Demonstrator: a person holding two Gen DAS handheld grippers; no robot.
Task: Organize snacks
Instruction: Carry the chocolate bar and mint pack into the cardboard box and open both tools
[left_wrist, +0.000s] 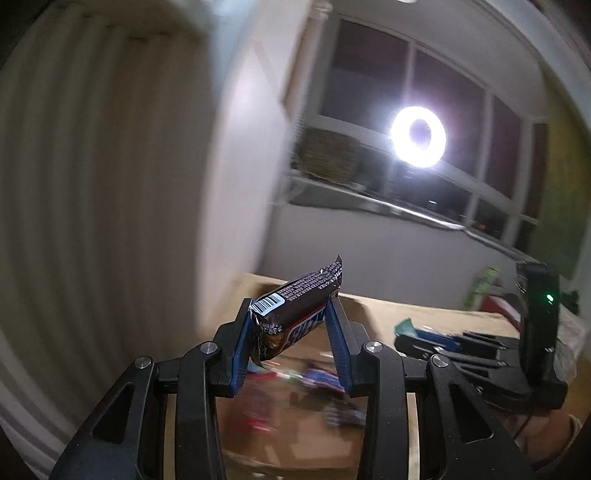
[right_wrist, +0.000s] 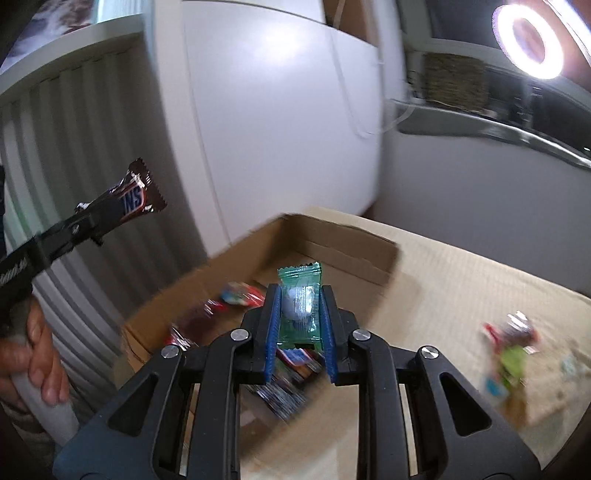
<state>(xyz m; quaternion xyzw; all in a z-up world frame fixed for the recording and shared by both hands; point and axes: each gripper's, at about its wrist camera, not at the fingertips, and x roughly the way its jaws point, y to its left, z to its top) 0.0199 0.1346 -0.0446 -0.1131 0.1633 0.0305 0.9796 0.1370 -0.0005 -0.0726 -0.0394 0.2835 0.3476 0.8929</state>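
A lived-in home room is showing here — a ribbed curtain (left_wrist: 92, 184) hanging left of the tongs, a night-dark window (left_wrist: 424, 110) glowing beyond them, a ring lamp (left_wrist: 418, 137) shining — white cupboard doors (right_wrist: 277, 110) standing ahead.

Black left gripper (left_wrist: 291, 334) and right gripper (right_wrist: 300, 325), blue pads, silver screws

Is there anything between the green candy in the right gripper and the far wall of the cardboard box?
No. In the right wrist view the green candy, clamped in the right gripper, has only bare box floor between it and the far wall of the cardboard box.
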